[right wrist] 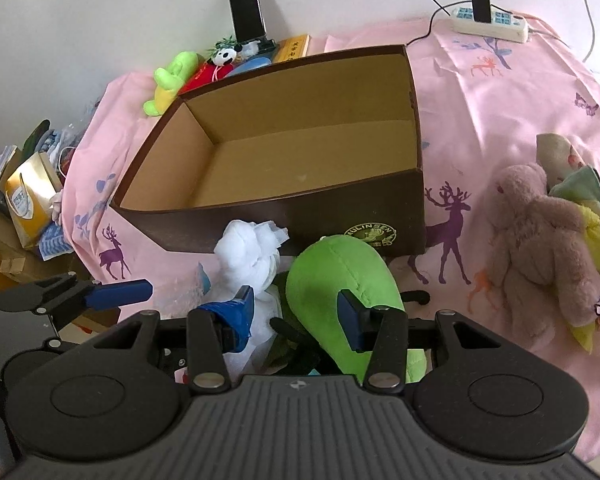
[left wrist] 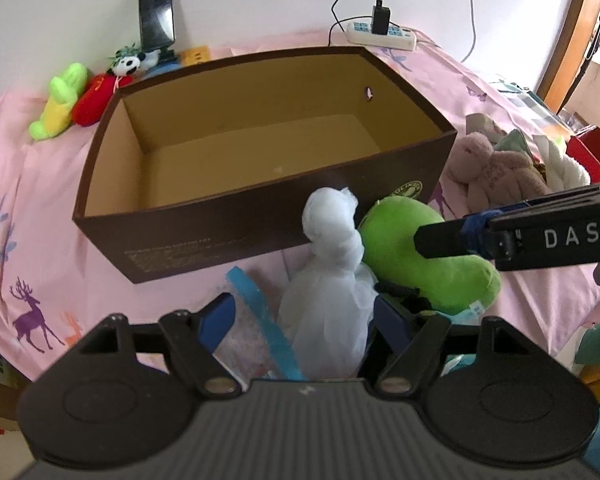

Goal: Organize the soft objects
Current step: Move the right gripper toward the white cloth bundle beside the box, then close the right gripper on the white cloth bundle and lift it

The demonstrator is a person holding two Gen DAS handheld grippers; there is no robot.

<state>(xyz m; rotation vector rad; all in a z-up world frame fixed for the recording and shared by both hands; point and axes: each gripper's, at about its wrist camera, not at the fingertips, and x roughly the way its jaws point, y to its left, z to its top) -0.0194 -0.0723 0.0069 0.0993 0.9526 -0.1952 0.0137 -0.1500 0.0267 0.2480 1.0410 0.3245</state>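
Before brown box (left wrist: 260,216), white bundle (left wrist: 332,232), green plush (right wrist: 336,276), pink bunny (right wrist: 540,240)

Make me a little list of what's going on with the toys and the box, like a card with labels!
box: brown cardboard box, open top, nothing inside
left gripper: open around white gauzy bundle
right gripper: around green plush toy, grip unclear
waiting toys: pink bunny, panda
surface: pink deer cloth

Left gripper (left wrist: 300,312) angled downward, fingers (left wrist: 220,316) spread wide; right gripper (right wrist: 296,312) likewise, fingers parted.
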